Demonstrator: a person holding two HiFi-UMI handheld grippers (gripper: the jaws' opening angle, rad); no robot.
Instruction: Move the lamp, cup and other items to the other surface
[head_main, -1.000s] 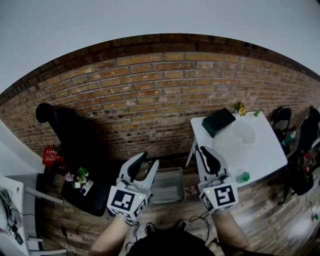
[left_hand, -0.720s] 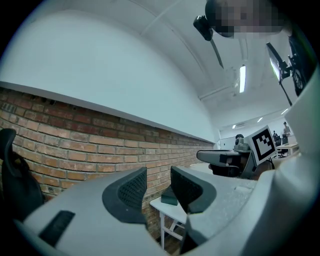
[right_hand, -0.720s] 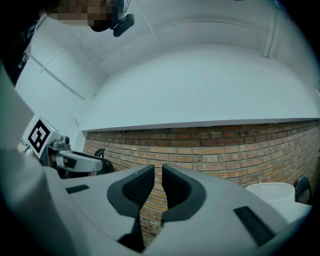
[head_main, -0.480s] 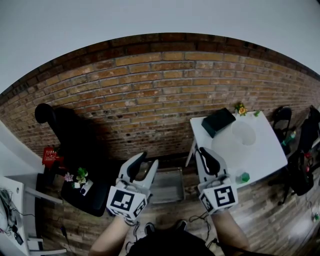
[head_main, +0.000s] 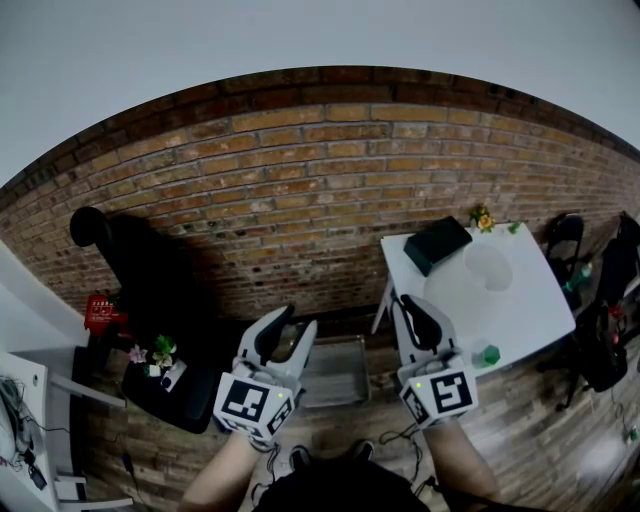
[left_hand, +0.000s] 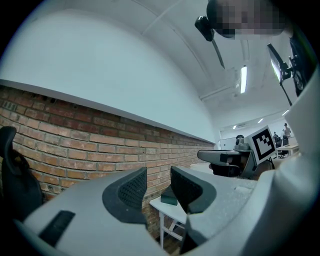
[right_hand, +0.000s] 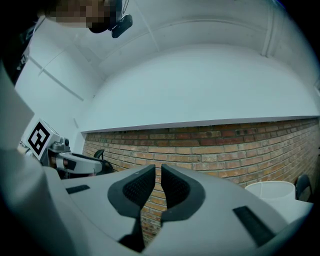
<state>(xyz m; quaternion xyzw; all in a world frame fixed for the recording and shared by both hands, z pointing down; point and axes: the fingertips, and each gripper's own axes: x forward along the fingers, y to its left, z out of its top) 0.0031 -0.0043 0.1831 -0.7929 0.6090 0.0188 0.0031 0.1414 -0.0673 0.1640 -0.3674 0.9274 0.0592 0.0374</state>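
Observation:
A white table (head_main: 520, 310) stands at the right against the brick wall. On it are a black box (head_main: 437, 243), a white round shade or cup (head_main: 487, 265), a small flowering plant (head_main: 481, 217) and a small green item (head_main: 490, 353). My right gripper (head_main: 405, 298) hangs in the air by the table's left edge, jaws nearly together with nothing between them. My left gripper (head_main: 296, 320) is held beside it over the floor, shut and empty. The left gripper view shows the table (left_hand: 167, 212) and box (left_hand: 169, 196) beyond the jaws. The white shade (right_hand: 272, 190) shows in the right gripper view.
A low black table (head_main: 185, 400) at the left carries small potted plants (head_main: 160, 352), with a red item (head_main: 100, 312) behind it and a black chair (head_main: 95, 228) by the wall. A grey metal tray (head_main: 335, 370) lies on the wooden floor. Dark bags (head_main: 600, 330) sit right of the white table.

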